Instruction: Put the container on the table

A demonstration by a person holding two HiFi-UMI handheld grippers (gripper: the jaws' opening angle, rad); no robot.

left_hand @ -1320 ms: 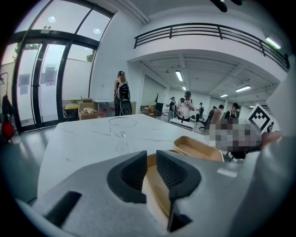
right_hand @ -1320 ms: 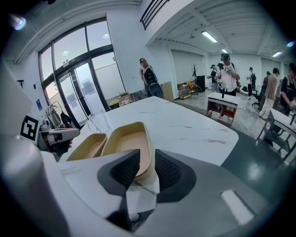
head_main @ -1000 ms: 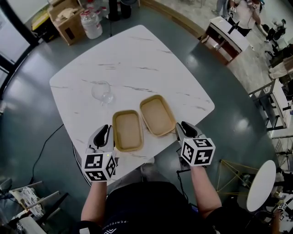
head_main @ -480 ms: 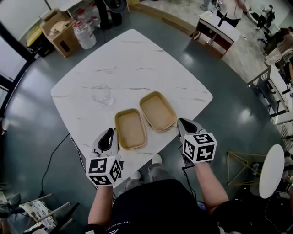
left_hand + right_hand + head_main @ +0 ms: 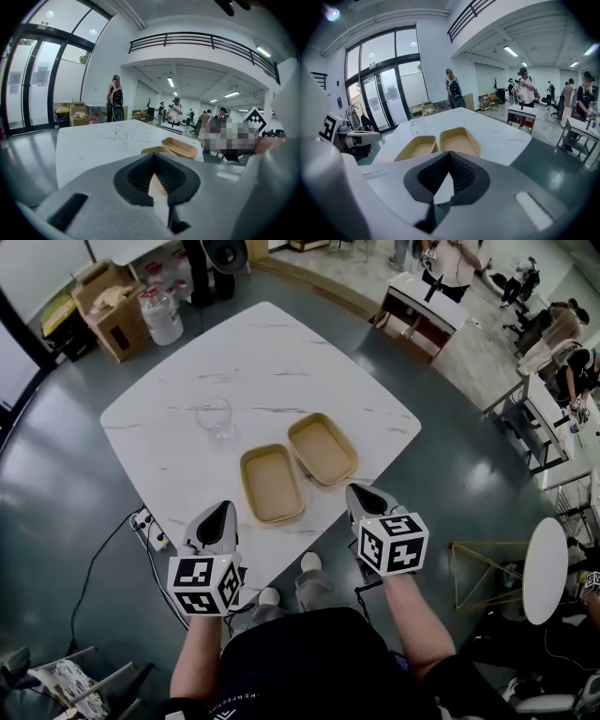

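Note:
Two shallow tan containers lie side by side on the white marble table (image 5: 272, 362): the left container (image 5: 272, 486) (image 5: 417, 147) and the right container (image 5: 322, 448) (image 5: 459, 141). Neither is held. My left gripper (image 5: 223, 510) (image 5: 152, 159) hangs off the table's near edge, short of the left container, and is shut on nothing. My right gripper (image 5: 354, 489) (image 5: 450, 154) hovers by the near right edge, short of the right container. Its jaws have just closed, with nothing between them.
A clear glass (image 5: 216, 418) (image 5: 418, 125) stands on the table, beyond the left container. On the floor are a cardboard box (image 5: 112, 301), a water jug (image 5: 159, 313) and a power strip (image 5: 150, 526). A desk (image 5: 422, 310) and several people are at the far right.
Both grippers have drawn back from the containers toward my body, past the table's near edge. The containers and the glass have stayed put.

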